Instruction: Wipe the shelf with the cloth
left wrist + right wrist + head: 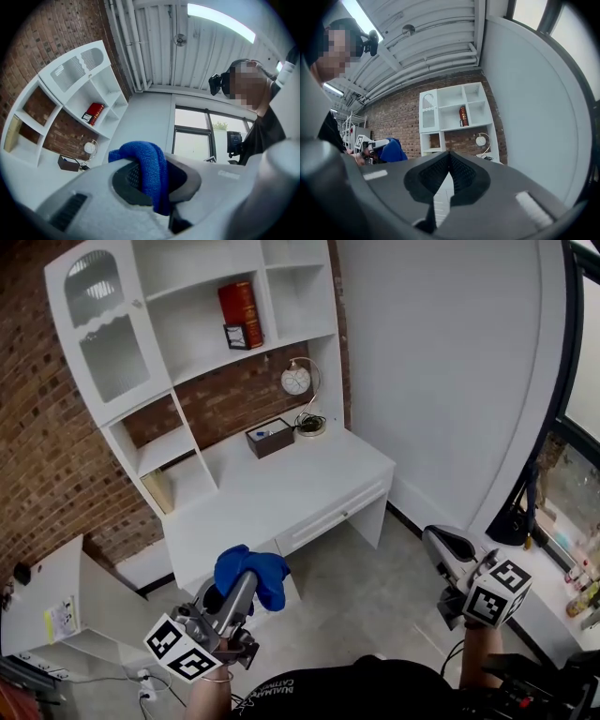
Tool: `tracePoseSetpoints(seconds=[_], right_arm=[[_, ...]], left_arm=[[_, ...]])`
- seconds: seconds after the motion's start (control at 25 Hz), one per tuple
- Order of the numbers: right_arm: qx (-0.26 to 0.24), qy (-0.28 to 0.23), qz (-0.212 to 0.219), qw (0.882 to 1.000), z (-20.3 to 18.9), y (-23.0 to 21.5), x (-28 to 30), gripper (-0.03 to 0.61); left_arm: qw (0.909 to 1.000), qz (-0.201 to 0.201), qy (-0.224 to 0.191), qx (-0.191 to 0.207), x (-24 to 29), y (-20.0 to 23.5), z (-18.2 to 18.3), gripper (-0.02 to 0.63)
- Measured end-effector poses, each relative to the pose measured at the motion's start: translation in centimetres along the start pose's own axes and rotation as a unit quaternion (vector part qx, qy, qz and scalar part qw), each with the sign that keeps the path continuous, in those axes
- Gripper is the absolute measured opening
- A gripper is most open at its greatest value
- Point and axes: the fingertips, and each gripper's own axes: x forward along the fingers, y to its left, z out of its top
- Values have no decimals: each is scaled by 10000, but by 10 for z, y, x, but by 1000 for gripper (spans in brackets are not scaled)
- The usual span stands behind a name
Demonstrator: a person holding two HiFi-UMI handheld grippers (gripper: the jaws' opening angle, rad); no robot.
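Observation:
A blue cloth [251,576] hangs bunched from my left gripper [241,585], which is shut on it, low in the head view in front of the white desk [281,486]. In the left gripper view the cloth [147,168] drapes over the closed jaws. The white shelf unit [202,343] stands on the desk against the brick wall, well beyond both grippers. My right gripper [442,542] is at the lower right, over the floor, shut with nothing between its jaws. The right gripper view shows the shelf unit [457,117] far ahead and the cloth [391,151] at the left.
On the shelf stand a red book [238,306] and a small dark frame [236,335]. A round lamp [296,381], a dark box [270,438] and a cable coil [310,425] sit on the desk. A glass-door cabinet [103,329] is left, a window [574,427] right.

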Motion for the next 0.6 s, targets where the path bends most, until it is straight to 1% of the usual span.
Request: tracePoseSetpoints(seconds=[0.08, 0.2, 0.28, 0.4, 0.48, 0.6], right_arm=[[26, 38, 49, 10000, -3, -10, 11, 6], [46, 0, 142, 9999, -2, -34, 32, 6], [51, -4, 238, 9997, -2, -52, 49, 6], [79, 59, 368, 9993, -2, -83, 76, 6], [104, 35, 467, 9988, 5, -106, 95, 6], [32, 3, 636, 9980, 18, -141, 123, 6]], left_arm=[[10000, 43, 42, -9, 10, 9, -3, 21], [9998, 56, 86, 153, 30, 22, -5, 21], [9995, 103, 49, 280, 44, 33, -5, 21], [9992, 250, -25, 296, 66, 52, -9, 21], [9990, 332, -20, 309, 88, 66, -11, 21], [9981, 424, -84, 440, 124, 88, -8, 21]])
